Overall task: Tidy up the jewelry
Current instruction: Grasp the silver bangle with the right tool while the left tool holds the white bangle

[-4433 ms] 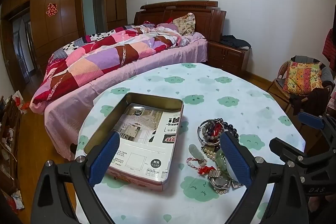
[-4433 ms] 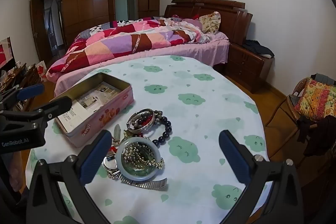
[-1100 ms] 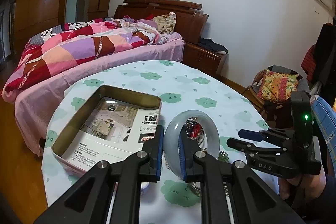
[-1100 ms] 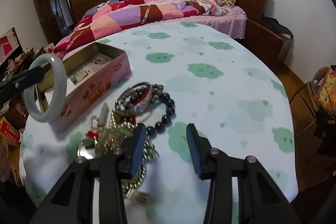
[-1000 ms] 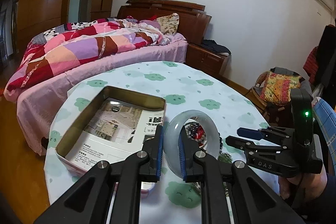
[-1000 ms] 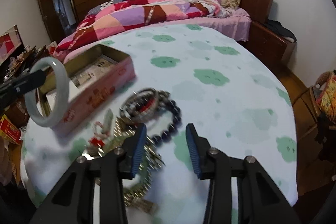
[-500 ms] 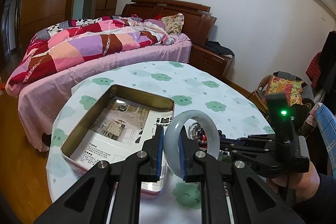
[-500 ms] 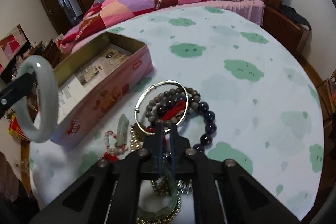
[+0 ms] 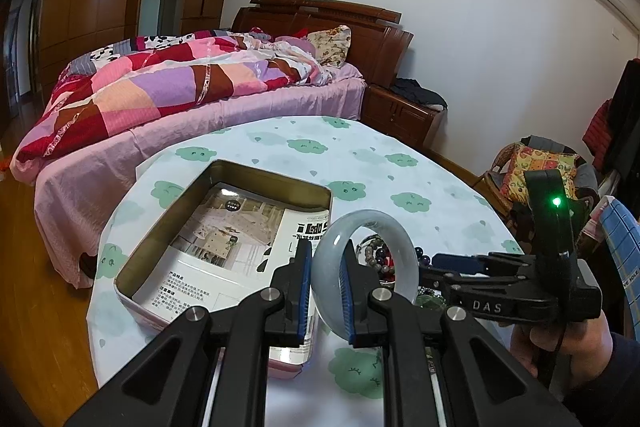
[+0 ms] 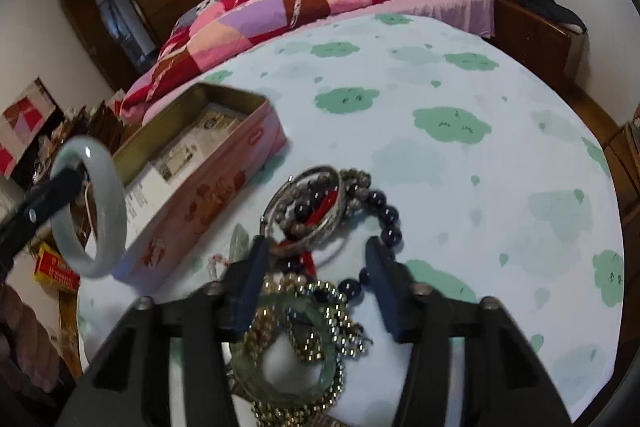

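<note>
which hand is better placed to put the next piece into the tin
Left. The left gripper is already shut on the pale jade bangle, held up right beside the open tin. The right gripper, jaws opening, is over the jewelry pile and holds nothing.

"DAS" stands in white letters on the right gripper [image 9: 436, 263] body's black side.
</note>
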{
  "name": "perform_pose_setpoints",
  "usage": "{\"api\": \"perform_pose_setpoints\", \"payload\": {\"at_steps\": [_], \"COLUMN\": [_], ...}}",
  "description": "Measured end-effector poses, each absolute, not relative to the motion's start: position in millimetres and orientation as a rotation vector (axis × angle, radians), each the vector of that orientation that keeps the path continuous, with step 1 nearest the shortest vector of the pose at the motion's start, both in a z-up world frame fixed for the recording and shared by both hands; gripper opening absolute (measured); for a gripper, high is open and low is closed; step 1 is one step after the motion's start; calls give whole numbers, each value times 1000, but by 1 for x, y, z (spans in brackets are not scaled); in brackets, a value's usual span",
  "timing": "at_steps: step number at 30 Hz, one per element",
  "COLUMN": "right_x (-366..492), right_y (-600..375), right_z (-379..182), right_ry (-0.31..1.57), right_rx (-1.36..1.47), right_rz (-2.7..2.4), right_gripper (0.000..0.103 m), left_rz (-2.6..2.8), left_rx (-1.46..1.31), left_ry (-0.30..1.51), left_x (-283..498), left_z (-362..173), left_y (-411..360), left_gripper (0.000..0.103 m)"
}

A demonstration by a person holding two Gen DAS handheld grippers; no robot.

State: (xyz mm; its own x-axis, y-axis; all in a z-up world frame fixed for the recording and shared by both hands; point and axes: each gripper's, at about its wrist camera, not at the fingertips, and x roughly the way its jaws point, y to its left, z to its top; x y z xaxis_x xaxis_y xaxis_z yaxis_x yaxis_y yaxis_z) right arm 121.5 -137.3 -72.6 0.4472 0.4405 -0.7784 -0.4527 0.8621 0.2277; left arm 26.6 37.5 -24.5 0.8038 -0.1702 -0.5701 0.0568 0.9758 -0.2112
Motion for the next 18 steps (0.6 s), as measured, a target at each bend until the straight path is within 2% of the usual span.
{"api": "perform_pose_setpoints", "payload": {"at_steps": [6, 9, 10, 11, 16, 18], "right_x": [133, 135, 134, 132, 120, 119], "right_y": [-129, -132, -133, -134, -134, -129], "right_z": [-84, -86, -84, -82, -70, -72], "right_ry": [1030, 1032, 1024, 1019, 971, 971], "right_rx": [26, 65, 77, 80, 37, -9], "right_rz": [571, 571, 589, 601, 611, 603], "right_gripper": [41, 23, 10, 6, 5, 9], "left_rz": [-112, -117, -118, -119, -120, -120], "left_rx": [-203, -200, -198, -196, -195, -192], "left_ry": [639, 635, 634, 633, 639, 637], "left_x": [29, 28, 28, 28, 28, 29], "left_z": [-29, -28, -28, -29, -30, -30], "left_y": [42, 44, 43, 43, 43, 42], "left_gripper": [13, 13, 13, 13, 13, 13]}}
